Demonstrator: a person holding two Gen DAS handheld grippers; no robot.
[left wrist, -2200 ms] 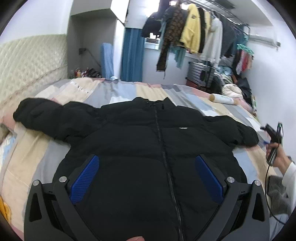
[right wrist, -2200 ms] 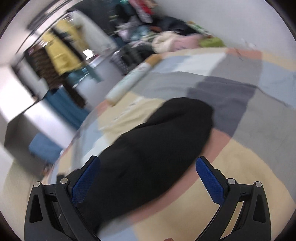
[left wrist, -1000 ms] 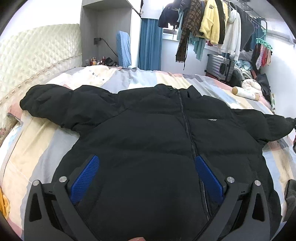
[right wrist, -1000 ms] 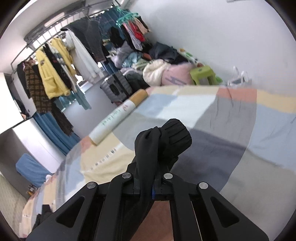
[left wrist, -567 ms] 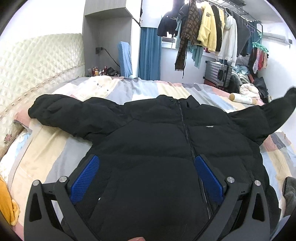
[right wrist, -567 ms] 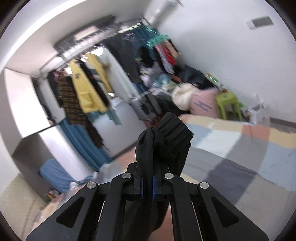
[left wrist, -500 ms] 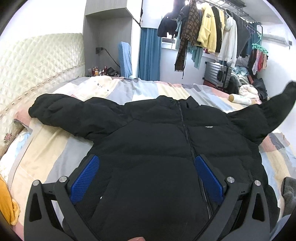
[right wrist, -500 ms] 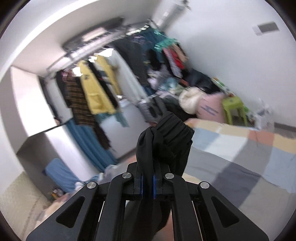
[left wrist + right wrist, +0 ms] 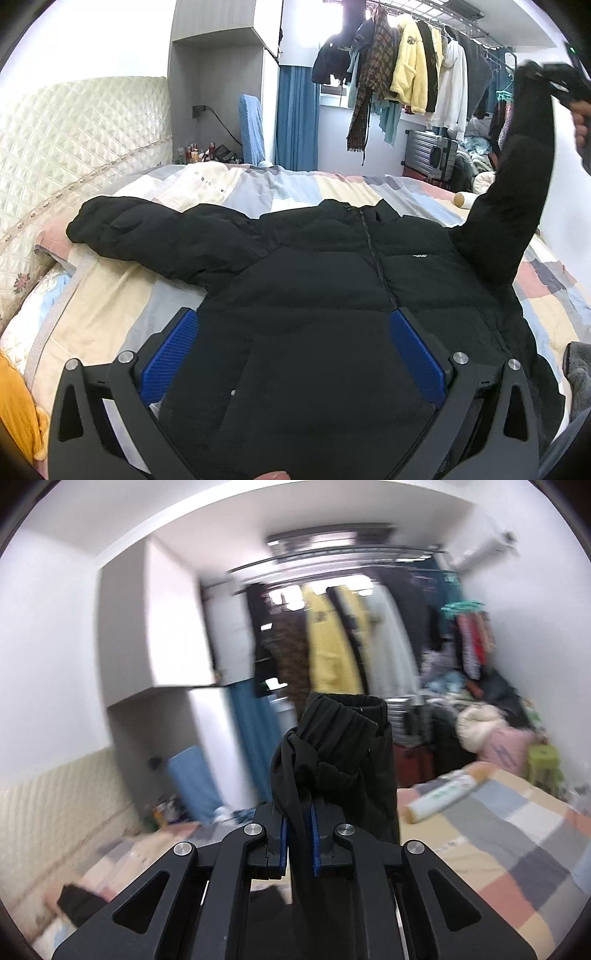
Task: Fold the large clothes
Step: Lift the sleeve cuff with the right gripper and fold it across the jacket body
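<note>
A black puffer jacket [image 9: 314, 280] lies front up, zipped, on the bed. Its left sleeve [image 9: 147, 229] stretches flat toward the headboard. The right sleeve [image 9: 513, 184] stands lifted off the bed, held by its cuff [image 9: 343, 731] in my right gripper [image 9: 297, 812], which a hand carries at the left wrist view's top right. The right jaws are opening slightly, with a fold of cuff fabric still pinched between the blue pads [image 9: 282, 834]. My left gripper [image 9: 291, 321] hovers open over the jacket's lower front, with nothing gripped.
The bed has a patchwork cover [image 9: 110, 306] and a quilted headboard [image 9: 74, 122]. A rail of hanging clothes [image 9: 406, 74] and a suitcase [image 9: 430, 151] stand behind. A rolled bolster [image 9: 443, 794] lies on the far side. An orange cloth [image 9: 18, 398] is at the left edge.
My right gripper shut on the right sleeve's cuff and raised it high above the bed, swinging toward the jacket's middle. The left gripper drew back a little and stayed open.
</note>
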